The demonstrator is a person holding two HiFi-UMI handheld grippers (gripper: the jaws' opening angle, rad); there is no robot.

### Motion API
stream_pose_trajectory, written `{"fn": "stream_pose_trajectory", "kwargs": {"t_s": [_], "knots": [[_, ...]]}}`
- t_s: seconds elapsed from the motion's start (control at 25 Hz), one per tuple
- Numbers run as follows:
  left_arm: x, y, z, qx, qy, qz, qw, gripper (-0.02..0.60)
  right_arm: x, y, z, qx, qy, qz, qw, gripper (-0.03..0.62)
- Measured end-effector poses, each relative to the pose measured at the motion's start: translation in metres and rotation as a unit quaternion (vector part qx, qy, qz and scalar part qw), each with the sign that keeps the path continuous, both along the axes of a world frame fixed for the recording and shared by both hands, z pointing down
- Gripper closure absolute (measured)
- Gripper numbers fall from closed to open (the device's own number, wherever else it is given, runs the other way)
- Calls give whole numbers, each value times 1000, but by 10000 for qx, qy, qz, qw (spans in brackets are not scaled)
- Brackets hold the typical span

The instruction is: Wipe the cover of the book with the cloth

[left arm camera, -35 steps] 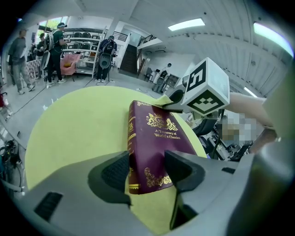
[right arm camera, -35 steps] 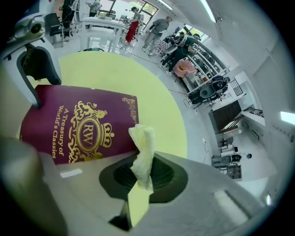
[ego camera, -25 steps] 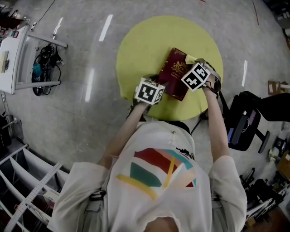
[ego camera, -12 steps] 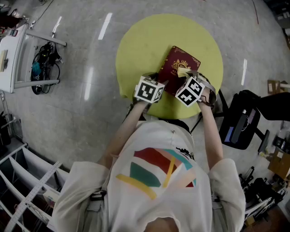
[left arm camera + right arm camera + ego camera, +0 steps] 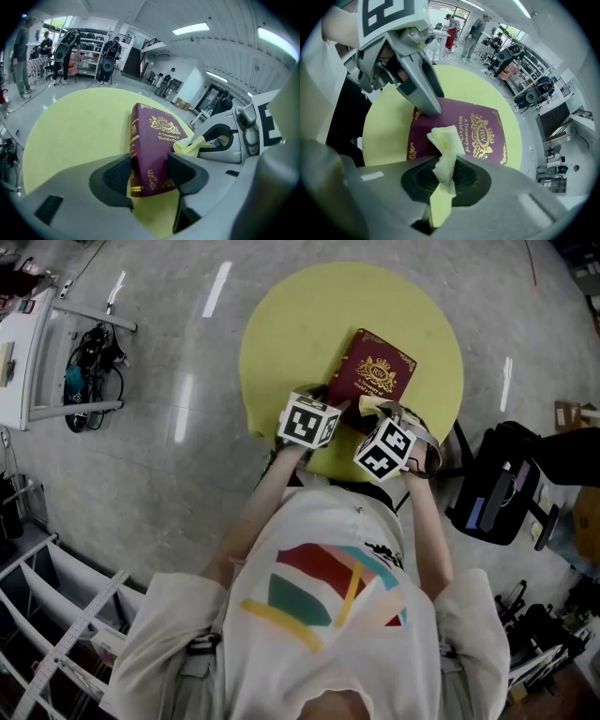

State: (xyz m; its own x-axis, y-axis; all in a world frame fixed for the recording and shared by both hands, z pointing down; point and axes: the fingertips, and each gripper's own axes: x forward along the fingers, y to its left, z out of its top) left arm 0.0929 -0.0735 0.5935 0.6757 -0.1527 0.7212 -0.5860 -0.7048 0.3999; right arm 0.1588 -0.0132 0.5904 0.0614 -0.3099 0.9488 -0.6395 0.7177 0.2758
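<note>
Yellow table (image 5: 281, 343), book (image 5: 380, 371), cloth (image 5: 443, 140), black chair (image 5: 497, 491)

I see the book (image 5: 377, 379), a closed maroon hardback with a gold crest and lettering, lying cover-up on the yellow round table (image 5: 300, 324), right of centre. Its near end is clamped between the left gripper's (image 5: 149, 174) jaws. The cloth (image 5: 444, 149), a crumpled pale-yellow wad, sticks out of the right gripper's (image 5: 446, 177) closed jaws at the cover's near edge.

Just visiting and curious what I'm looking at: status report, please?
Left gripper shut on book, near edge. Right gripper shut on yellow cloth, over the cover. Nothing blocking on the table.
</note>
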Motion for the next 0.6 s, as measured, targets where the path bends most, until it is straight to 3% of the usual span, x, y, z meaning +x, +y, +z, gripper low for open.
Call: {"fn": "stream_pose_trajectory", "kwargs": {"t_s": [0.6], "knots": [[-2,-3,0,-106,38,-2,9999,350,-20,21,-2,-121,-172,203,9996,565]]}}
